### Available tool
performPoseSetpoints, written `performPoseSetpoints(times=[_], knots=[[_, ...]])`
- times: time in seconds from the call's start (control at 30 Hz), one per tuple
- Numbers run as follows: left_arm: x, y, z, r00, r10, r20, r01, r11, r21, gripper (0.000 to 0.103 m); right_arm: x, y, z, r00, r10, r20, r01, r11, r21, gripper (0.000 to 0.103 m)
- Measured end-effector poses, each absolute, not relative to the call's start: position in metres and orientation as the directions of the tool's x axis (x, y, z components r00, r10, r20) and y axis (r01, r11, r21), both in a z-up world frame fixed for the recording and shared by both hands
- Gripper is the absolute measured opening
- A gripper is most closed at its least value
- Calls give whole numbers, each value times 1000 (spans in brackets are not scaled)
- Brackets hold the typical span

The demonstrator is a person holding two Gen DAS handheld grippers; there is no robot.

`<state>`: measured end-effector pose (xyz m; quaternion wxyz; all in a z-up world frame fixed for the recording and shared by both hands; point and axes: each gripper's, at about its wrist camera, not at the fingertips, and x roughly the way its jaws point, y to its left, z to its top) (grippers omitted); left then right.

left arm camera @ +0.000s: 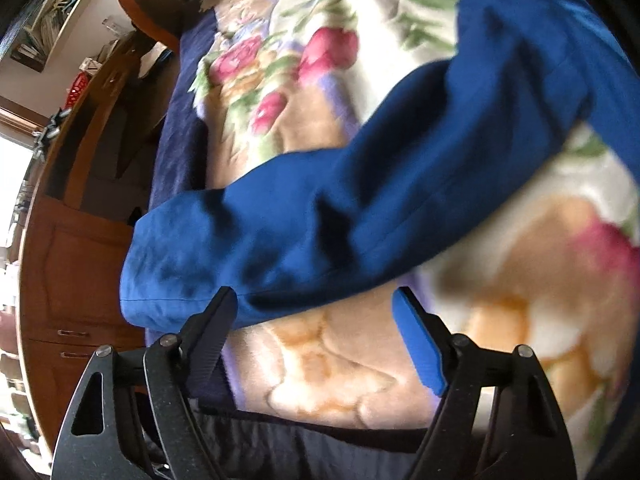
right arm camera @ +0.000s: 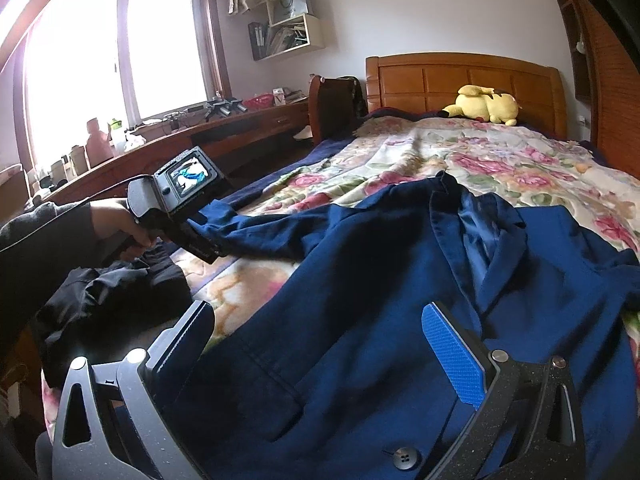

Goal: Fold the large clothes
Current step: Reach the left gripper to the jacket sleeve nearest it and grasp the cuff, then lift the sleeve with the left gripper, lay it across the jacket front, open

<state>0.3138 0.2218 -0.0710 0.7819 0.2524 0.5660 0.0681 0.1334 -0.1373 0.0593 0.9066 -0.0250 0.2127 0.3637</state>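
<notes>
No text, label, brand, number or sign can be read in either view. The white bag (right arm camera: 289, 5) on the wall shelf (right arm camera: 294, 26) carries a dark mark, but it is too small and blurred to make out. The small screen (right arm camera: 190, 175) on the back of the left gripper (right arm camera: 208, 246) shows only a tiny camera picture with no lettering.
</notes>
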Motion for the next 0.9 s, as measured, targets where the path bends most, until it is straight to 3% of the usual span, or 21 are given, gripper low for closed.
performPoseSetpoints(times=[0.03,0.17,0.27,0.33,0.43,0.63,0.9], knots=[[314,224,-73,350,396,-849,178,862,475,68,134,-137,59,645,649,-404,-669,735,110,103],[318,231,-72,385,425,-819,165,842,514,54,133,-137,59,645,650,-403,-669,734,114,103],[318,232,-70,400,424,-813,166,838,519,33,135,-139,58,641,652,-404,-670,733,119,103],[317,232,-66,420,425,-802,162,835,527,13,135,-139,57,641,651,-408,-669,733,118,103],[314,233,-55,457,424,-782,122,841,528,8,137,-139,56,640,649,-412,-668,735,121,103],[296,223,-3,604,377,-702,20,874,486,6,135,-141,60,648,646,-404,-664,739,117,103],[273,166,53,723,204,-660,48,938,343,6,124,-169,70,674,643,-364,-642,753,141,103]])
